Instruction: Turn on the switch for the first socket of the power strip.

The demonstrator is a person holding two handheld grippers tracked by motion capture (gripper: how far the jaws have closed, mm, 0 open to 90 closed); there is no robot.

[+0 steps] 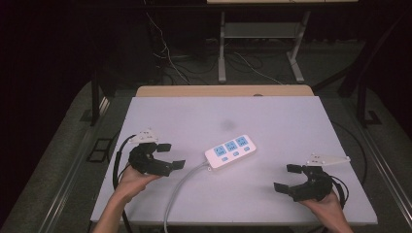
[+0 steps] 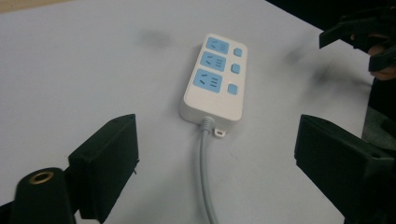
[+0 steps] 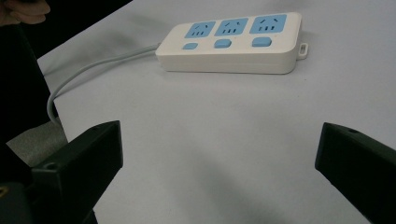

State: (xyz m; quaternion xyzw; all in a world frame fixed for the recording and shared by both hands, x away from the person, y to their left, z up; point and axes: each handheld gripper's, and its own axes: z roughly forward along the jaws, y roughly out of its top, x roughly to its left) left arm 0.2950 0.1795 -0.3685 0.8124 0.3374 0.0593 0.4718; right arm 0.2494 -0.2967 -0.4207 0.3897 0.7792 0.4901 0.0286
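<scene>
Right now I see a white power strip (image 1: 230,151) lying flat near the middle of the pale worktop (image 1: 272,116), its long axis running from about 8 o'clock to 2 o'clock in the high view. It has three blue sockets (image 2: 211,60) in a row, each with a small blue switch (image 2: 236,68) beside it. Its grey cable (image 1: 180,182) leaves the 8 o'clock end and curves down toward 6 o'clock, off the near edge of the worktop.

My left hand-held gripper (image 1: 168,156) sits at about 9 o'clock of the strip, well apart from it, jaws spread wide and holding nothing. In the left gripper view the strip lies between and beyond the two black jaws, cable end nearest, and the other gripper shows at 2 o'clock.

My right hand-held gripper (image 1: 287,177) sits at about 4 o'clock of the strip, also well apart, jaws wide open and empty. In the right gripper view the strip lies crosswise at 12 o'clock, the cable trailing off toward 9 o'clock.

Beyond the worktop, at 12 o'clock, a dim floor with loose wires (image 1: 167,53) and a metal table frame (image 1: 222,48) shows
</scene>
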